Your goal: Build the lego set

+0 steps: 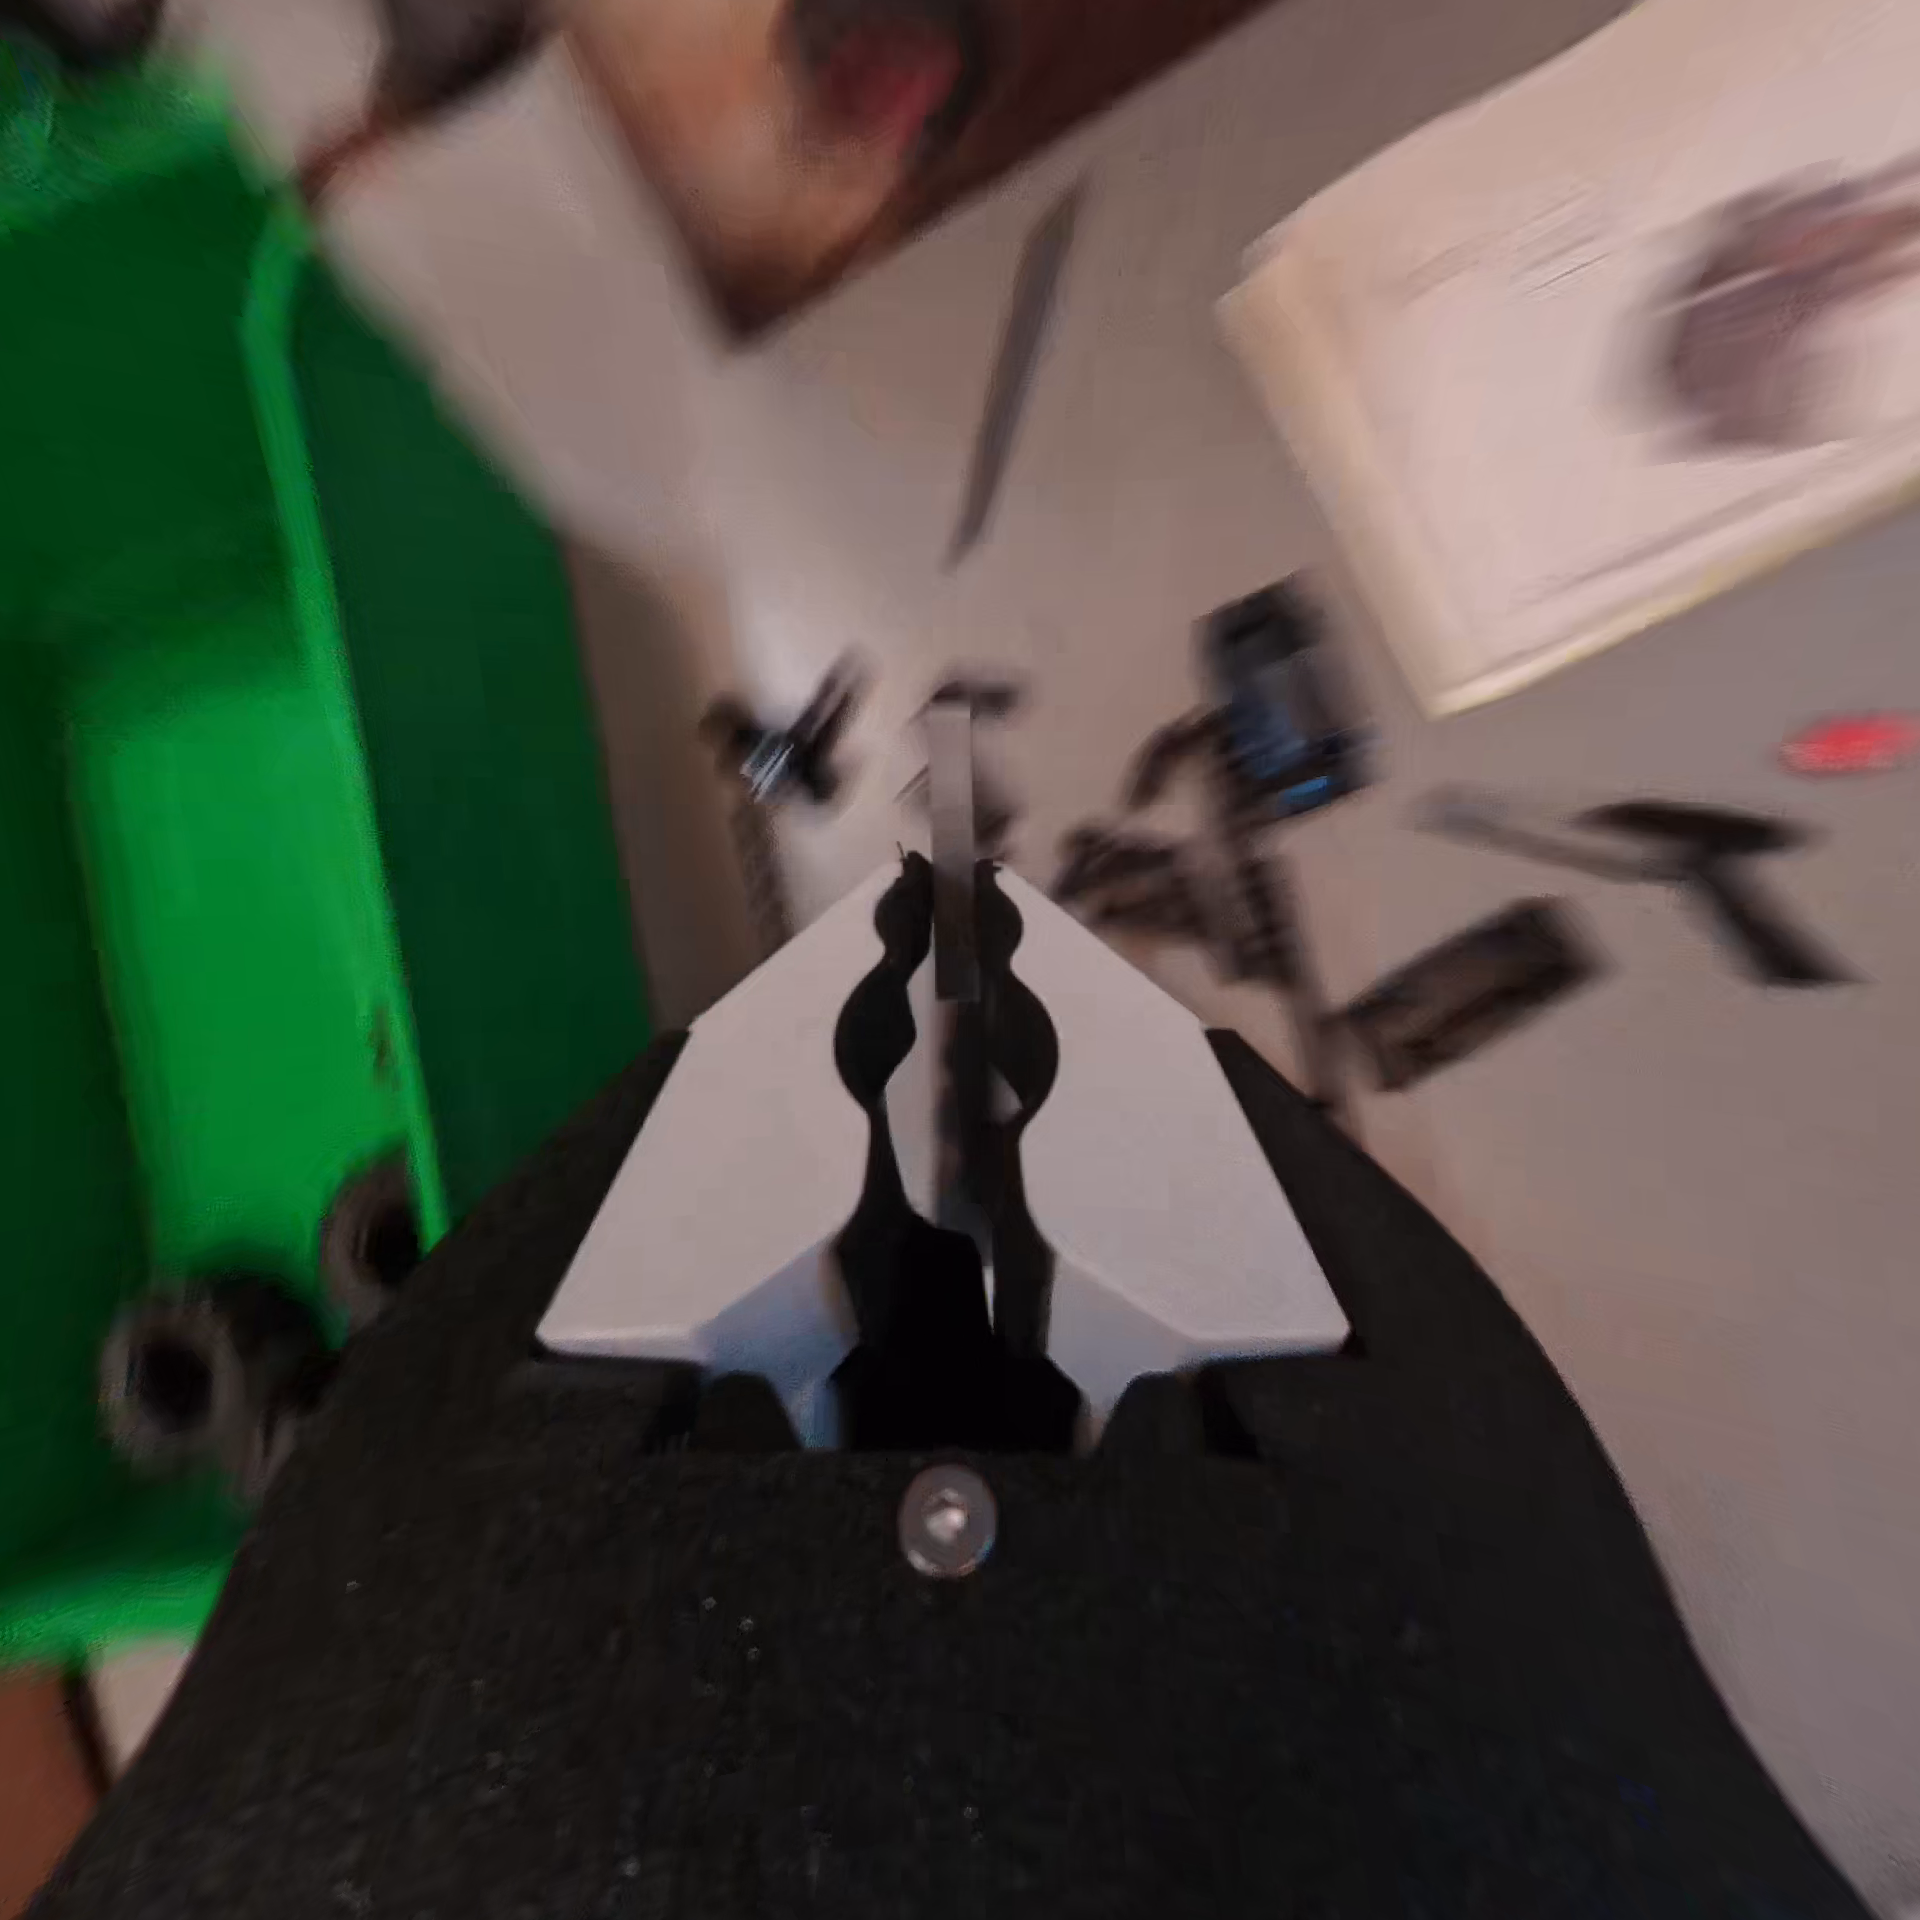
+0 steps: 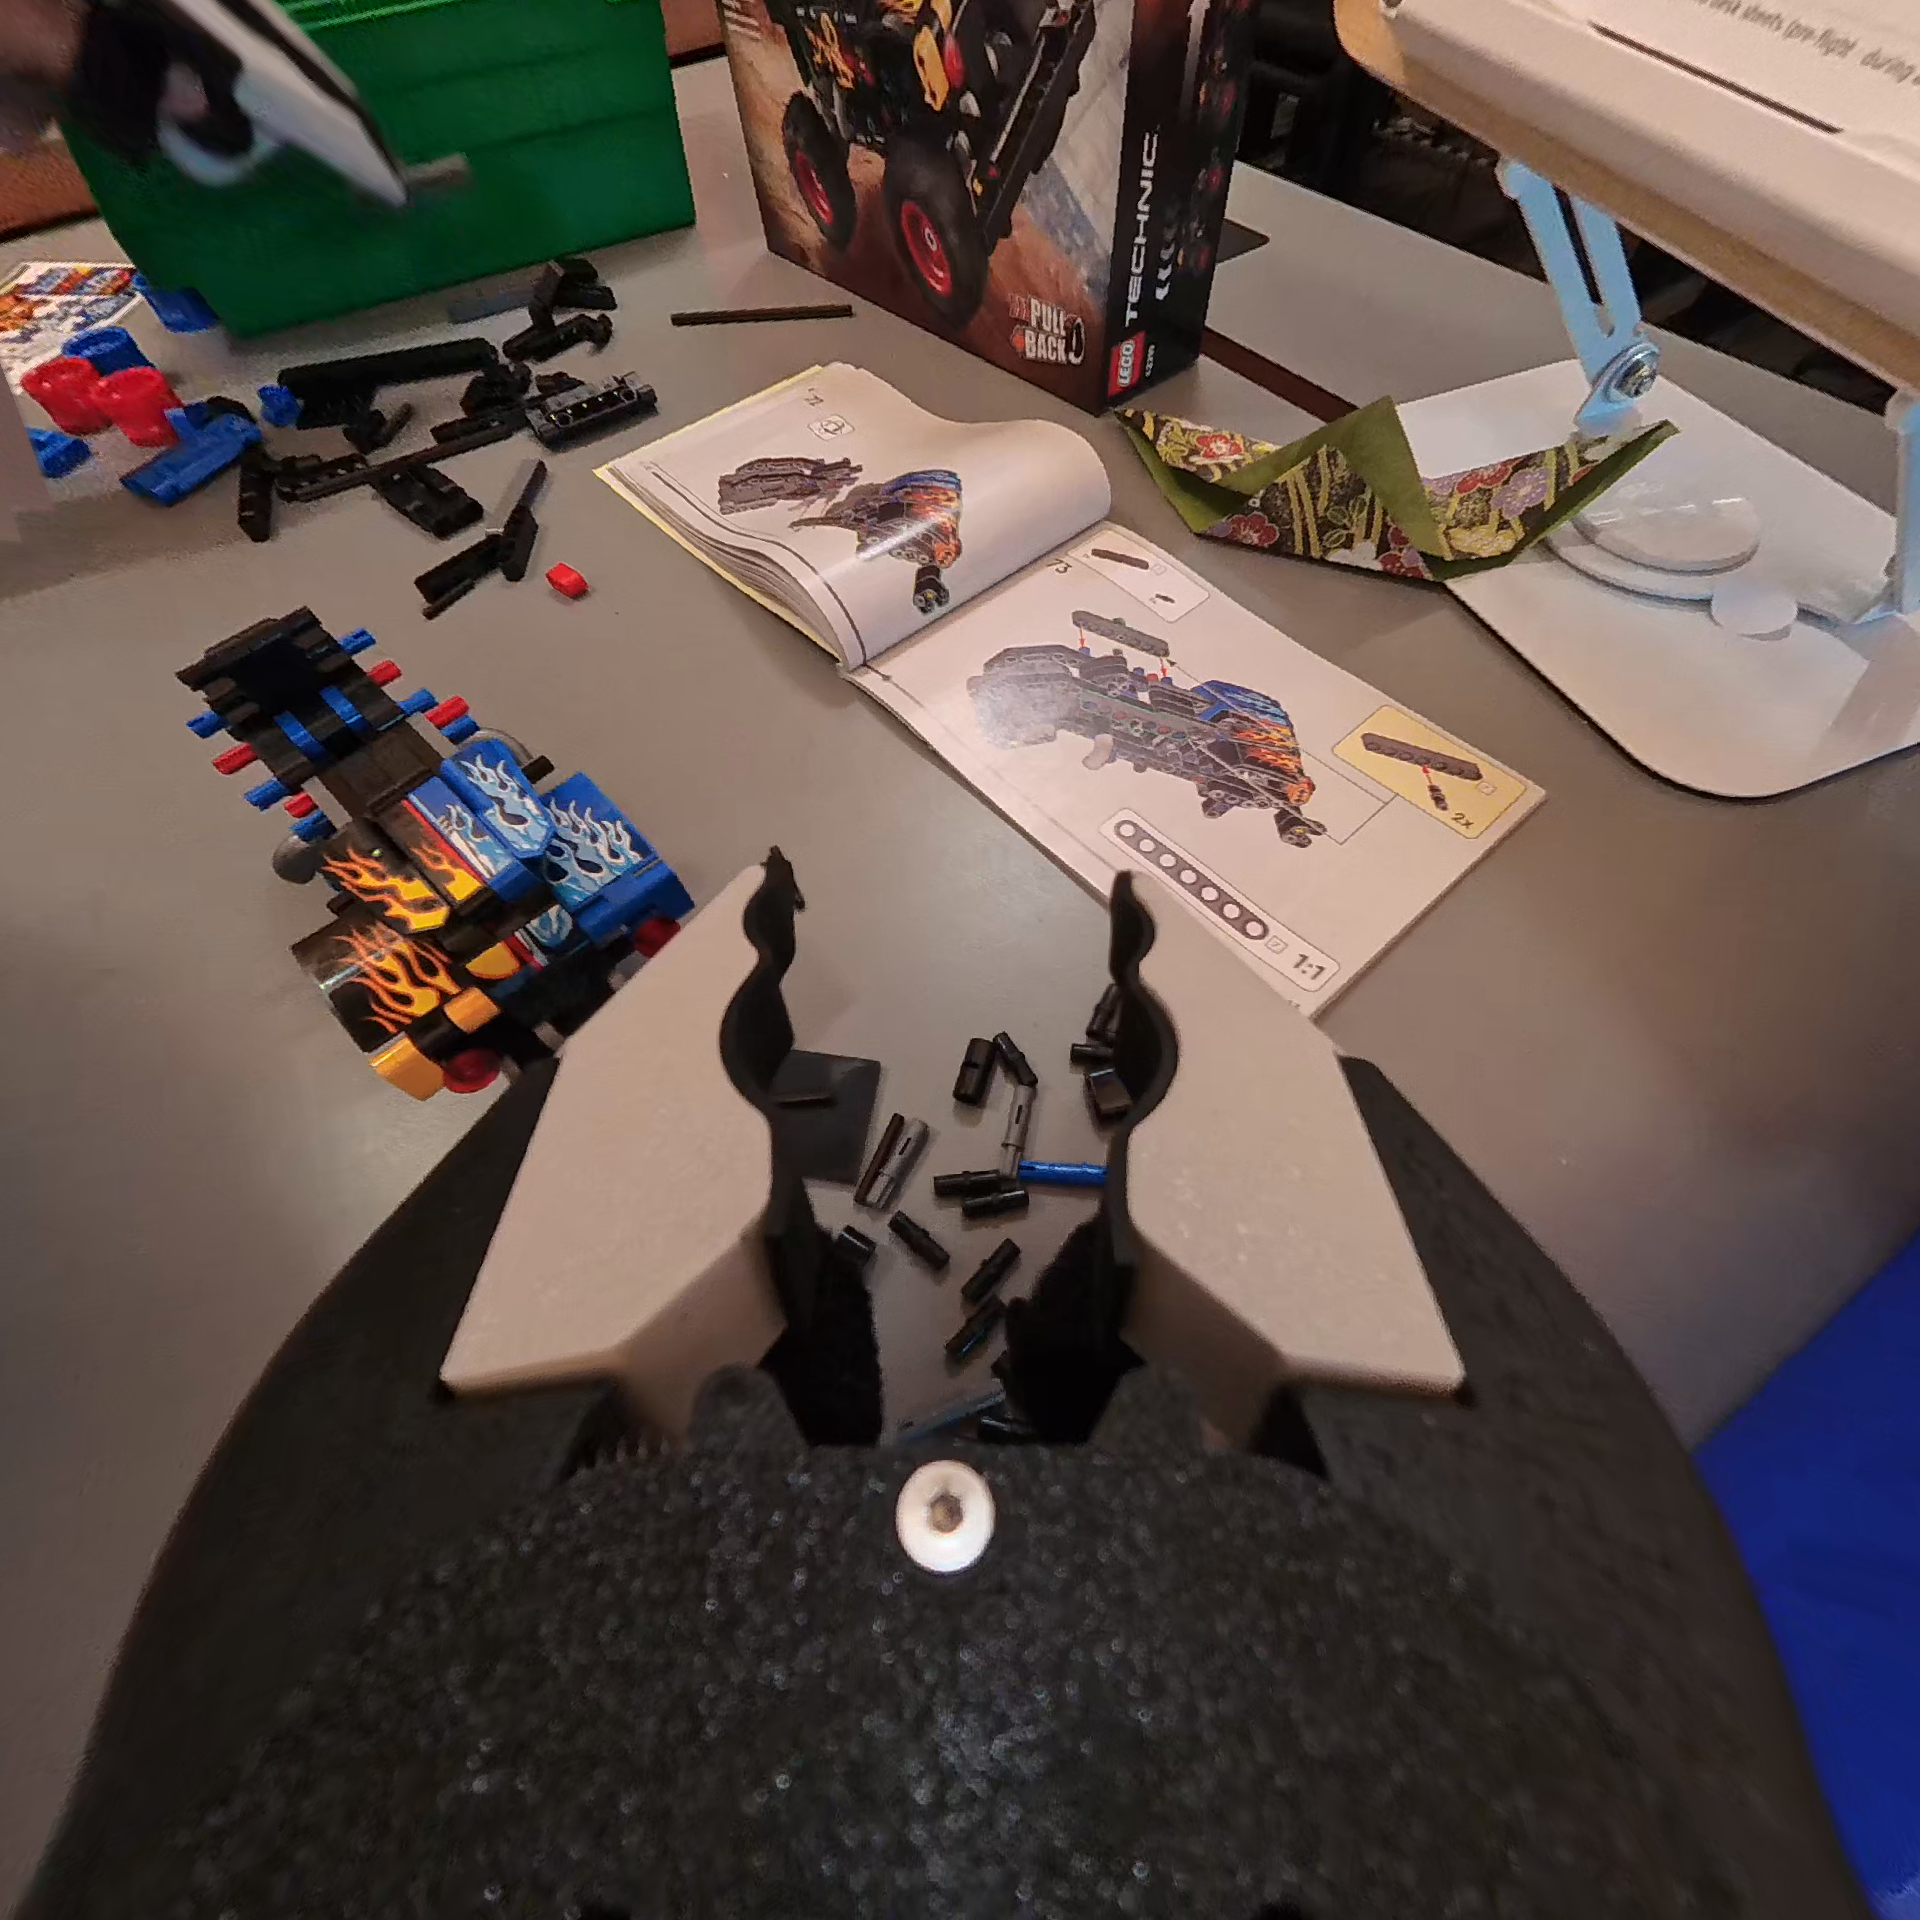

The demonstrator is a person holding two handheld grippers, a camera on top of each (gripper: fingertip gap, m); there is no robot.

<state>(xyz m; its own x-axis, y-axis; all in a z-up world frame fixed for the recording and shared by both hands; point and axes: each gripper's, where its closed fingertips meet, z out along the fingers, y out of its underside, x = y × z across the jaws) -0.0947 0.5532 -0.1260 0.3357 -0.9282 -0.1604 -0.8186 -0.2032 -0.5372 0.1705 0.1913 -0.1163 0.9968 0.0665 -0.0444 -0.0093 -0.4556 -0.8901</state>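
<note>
Left hand-held gripper [image 1: 951, 883] clamped on thin grey beam [image 1: 951, 831], likely carrying it to model; view blurred. Right hand-held gripper [image 2: 951, 914] spread apart above loose pins [image 2: 982, 1184], ready to pick. Half-built truck [image 2: 436, 852] on counter [image 2: 831, 790] beside open manual [image 2: 1143, 707].

1 booklet [image 2: 1049, 665], 1 box [image 2: 997, 187], 2 grippers [image 2: 951, 904]

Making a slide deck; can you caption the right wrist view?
Open right claw hovers over small black pins, beside the half-built flame-decorated truck and open instruction booklet.
</note>
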